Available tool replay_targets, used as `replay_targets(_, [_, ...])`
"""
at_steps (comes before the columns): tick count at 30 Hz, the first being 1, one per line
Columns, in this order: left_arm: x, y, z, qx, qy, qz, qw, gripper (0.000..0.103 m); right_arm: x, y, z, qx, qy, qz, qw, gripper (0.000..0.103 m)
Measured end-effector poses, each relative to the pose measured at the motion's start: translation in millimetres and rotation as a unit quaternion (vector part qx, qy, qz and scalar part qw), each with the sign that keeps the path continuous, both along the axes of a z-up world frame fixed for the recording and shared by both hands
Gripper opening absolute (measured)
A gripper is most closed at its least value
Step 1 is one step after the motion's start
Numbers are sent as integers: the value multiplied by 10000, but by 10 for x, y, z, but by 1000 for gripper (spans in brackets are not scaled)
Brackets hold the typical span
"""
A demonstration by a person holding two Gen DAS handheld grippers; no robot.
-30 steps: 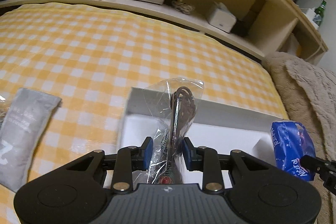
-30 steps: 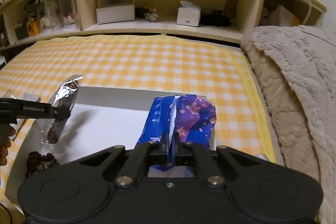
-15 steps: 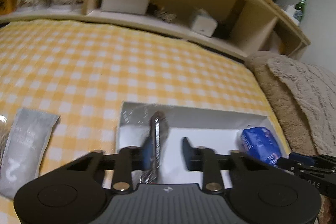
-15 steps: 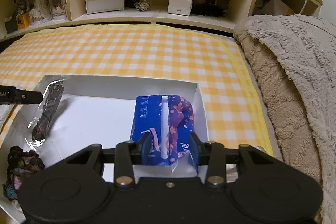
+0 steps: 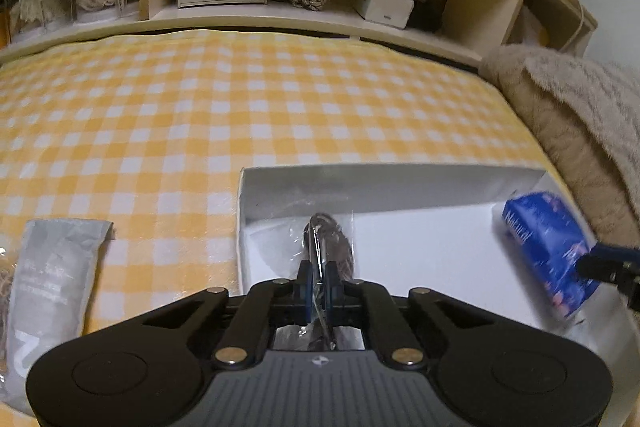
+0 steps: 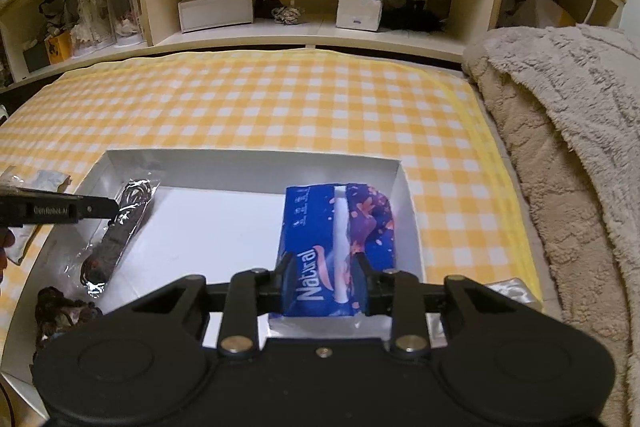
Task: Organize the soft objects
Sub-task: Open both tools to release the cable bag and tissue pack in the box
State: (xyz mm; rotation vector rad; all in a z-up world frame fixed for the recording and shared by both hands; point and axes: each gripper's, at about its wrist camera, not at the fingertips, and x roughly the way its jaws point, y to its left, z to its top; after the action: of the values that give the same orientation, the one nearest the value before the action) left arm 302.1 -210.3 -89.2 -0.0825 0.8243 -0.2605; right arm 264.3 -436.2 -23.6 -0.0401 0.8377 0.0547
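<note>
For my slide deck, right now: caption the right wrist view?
Right gripper, jaws open, straddles the blue tissue pack lying in the white box.

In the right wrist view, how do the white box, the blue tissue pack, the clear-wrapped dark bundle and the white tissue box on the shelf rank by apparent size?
1. white box
2. blue tissue pack
3. clear-wrapped dark bundle
4. white tissue box on the shelf, though it stands far from the camera, so its true size against the bundle is unsure.

left gripper [image 5: 317,283] reclosed on clear packet [image 5: 326,247] | right gripper [image 6: 323,277] opened
</note>
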Motion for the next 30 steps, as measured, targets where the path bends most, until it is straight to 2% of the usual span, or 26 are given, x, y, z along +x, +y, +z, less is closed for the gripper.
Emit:
replay_targets(3, [-6,-18,-22,233,-15,-4,9997,10,13,60,-62,-70,32,74,9999,32])
replay_targets(6, [-20,3,-12,405,-67,63,9991,11,54,142,-147,-482,131,79,9987,33])
replay_targets(11, [-41,29,5,397,-67,90,9992,11,114,60,-195,-746,236,-324,9964,33])
replay_targets(13, [-46,49,32,262,-3,102,9996,13,101,21,-179,-676,241,-388,9967,33])
replay_targets(18, [-72,65,115,50,167,113,9998,26,15,-14,-62,-429,161,-451,9979,33])
replay_targets(30, [-422,98,583,32,48,-30,10000,47,-279,138,420,-82,-159,-462,9988,36])
